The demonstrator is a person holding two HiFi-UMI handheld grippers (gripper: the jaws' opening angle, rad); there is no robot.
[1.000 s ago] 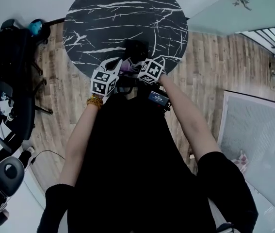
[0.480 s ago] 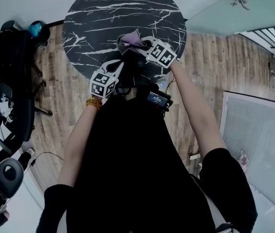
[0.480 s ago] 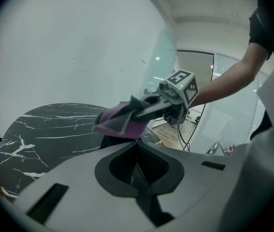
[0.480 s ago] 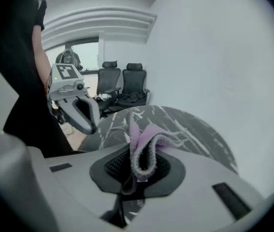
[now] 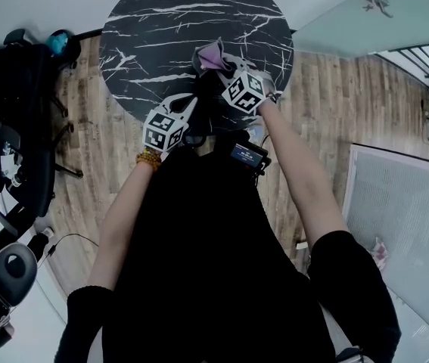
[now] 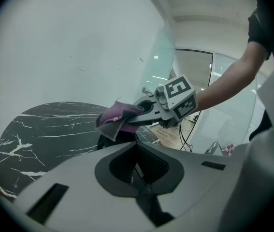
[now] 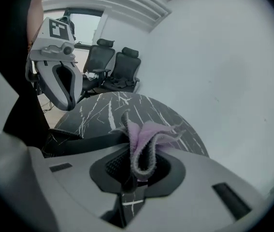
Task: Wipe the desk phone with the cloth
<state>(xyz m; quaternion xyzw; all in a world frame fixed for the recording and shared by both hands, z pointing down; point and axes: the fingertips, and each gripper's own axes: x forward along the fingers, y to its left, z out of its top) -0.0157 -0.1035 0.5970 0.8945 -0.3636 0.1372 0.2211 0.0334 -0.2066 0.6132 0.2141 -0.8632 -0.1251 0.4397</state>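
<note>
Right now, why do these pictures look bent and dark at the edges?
Head view: wide lens bows the marble table and floorboards. Left gripper view: black corners ring the image. Right gripper view: same ring; the purple cloth looks fairly sharp.

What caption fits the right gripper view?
Right gripper shut on a folded purple cloth over the black marble table; left gripper at upper left.

right gripper (image 5: 220, 65) extended forward, jaws clamped on cloth (image 5: 212, 52); left gripper (image 5: 191, 103) nearer body, jaws together.
</note>
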